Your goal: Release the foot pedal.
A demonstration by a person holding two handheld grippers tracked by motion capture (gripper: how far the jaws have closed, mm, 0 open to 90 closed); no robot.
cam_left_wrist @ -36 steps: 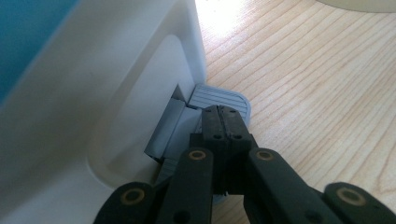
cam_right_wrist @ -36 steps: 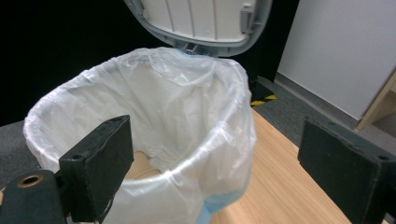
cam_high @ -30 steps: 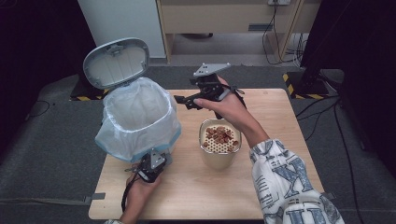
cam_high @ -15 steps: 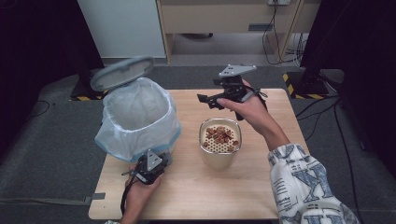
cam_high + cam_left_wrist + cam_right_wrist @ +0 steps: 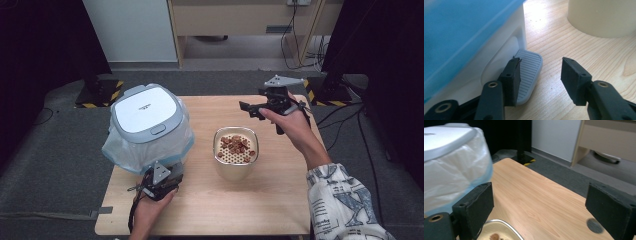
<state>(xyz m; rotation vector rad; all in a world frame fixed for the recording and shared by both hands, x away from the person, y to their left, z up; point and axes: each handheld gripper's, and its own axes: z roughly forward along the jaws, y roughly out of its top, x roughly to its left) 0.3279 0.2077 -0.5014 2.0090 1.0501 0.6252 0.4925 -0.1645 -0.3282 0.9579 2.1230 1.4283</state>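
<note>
A white pedal bin (image 5: pixel 150 145) with a blue bag liner stands at the table's left, its grey lid (image 5: pixel 145 111) down. My left gripper (image 5: pixel 162 172) sits at the bin's base. Its jaws have just been opening and stand open (image 5: pixel 541 61). The ribbed grey pedal (image 5: pixel 530 68) lies under the left jaw, not clamped. A cream cup (image 5: pixel 235 152) with brown bits on a perforated insert stands at mid-table. My right gripper (image 5: pixel 248 110) hovers behind and right of the cup. Its jaws (image 5: pixel 539 192) have just been opening a little, and nothing is between them.
The wooden table (image 5: pixel 220 210) has bare room in front of the cup and at its right. The bin's bagged side (image 5: pixel 451 177) bulges toward the middle. Black stands and cables lie on the grey floor (image 5: pixel 60 135) around the table.
The bin's lid has dropped from raised to shut. My left jaws have opened off the pedal. My right gripper has moved right, away from the bin.
</note>
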